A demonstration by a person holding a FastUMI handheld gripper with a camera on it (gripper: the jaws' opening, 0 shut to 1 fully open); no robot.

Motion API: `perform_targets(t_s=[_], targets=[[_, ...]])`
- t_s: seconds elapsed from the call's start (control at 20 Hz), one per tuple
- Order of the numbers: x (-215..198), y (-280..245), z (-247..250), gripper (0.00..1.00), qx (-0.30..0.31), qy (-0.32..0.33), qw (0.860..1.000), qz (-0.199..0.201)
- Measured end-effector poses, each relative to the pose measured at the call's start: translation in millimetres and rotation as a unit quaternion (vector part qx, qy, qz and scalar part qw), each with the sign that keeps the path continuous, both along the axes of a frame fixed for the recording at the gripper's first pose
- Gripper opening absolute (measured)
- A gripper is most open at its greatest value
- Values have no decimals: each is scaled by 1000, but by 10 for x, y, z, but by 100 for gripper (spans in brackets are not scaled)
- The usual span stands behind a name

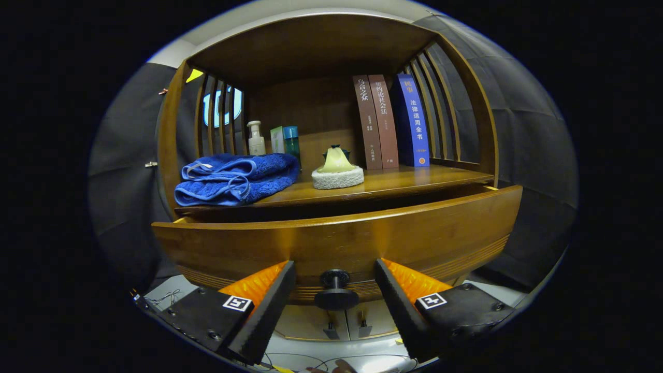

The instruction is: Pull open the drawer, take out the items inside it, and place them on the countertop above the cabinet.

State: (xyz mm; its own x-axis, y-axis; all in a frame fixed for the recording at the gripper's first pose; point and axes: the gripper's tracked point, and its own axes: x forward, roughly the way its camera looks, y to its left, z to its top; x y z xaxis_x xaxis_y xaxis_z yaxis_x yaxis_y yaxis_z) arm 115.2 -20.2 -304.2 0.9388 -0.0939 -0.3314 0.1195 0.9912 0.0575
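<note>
Gripper (335,282) fingers sit wide apart, holding nothing, with the round knob (335,291) between them. To pull well, close on the knob and draw straight back. Its drawer (336,243) is partly out; what is inside stays hidden. Farther back, the table (404,181) carries a blue towel (235,178), bottles (256,139) and books (391,122).

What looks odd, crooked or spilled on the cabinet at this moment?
Nothing is spilled or damaged. The drawer stands pulled out under the countertop, as the task needs. The books lean slightly, and the blue towel is loosely folded. The gripper is open, fingers on either side of the knob.
</note>
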Motion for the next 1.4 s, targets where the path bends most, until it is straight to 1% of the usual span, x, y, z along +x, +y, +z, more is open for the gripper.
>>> perform_targets(t_s=[0.3, 0.6, 0.85, 1.15, 1.3, 1.4], targets=[[250, -30, -48, 100, -3, 1, 1000, 2], [374, -54, -94, 100, -6, 9, 1000, 3], [375, -73, -122, 100, -13, 11, 1000, 3], [346, -128, -180, 100, -13, 28, 1000, -1], [312, -141, -61, 100, -8, 21, 1000, -6], [288, -126, 126, 99, -14, 6, 1000, -4]])
